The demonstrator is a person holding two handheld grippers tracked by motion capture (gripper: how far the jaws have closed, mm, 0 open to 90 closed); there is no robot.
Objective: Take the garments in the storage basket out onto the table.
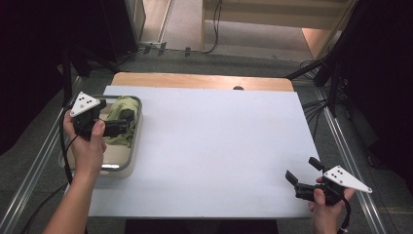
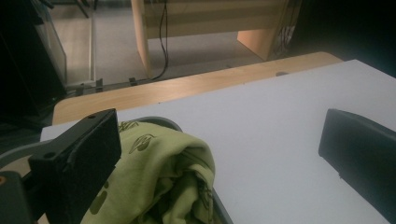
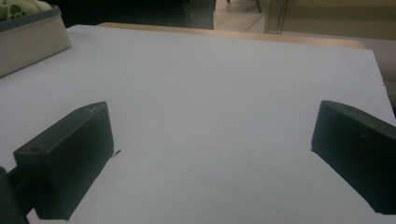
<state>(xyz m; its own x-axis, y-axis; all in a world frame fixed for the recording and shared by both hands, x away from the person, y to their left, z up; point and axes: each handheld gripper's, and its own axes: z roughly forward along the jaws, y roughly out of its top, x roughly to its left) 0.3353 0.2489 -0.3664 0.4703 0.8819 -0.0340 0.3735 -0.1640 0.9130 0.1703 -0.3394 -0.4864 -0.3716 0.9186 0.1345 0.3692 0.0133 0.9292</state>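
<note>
High view puts your left gripper [image 1: 127, 122] over the grey bin [image 1: 134, 146] at the left edge of the white table [image 1: 219, 146], and the green cloth [image 1: 117, 109] lies bunched inside that bin, heaped toward its far end. Your left gripper's jaws stand wide apart: in the left gripper view one jaw sits just beside the cloth [image 2: 159, 182] while the other hangs over bare table outside the bin, so at present you straddle the rim rather than the fabric. I judge the step in hand to be the first grasp of the cloth. To do it well, shift the gripper further inside the bin so both jaws flank the raised fold, lower them until the pads sink into the heap, then close on a thick ridge rather than a thin edge, which could slip. Keep clear of the bin wall as you close, or you may pinch it along with the cloth. Your right gripper [image 1: 303, 175], far from the bin near the table's opposite front corner, is also spread open on nothing; leave it there.
</note>
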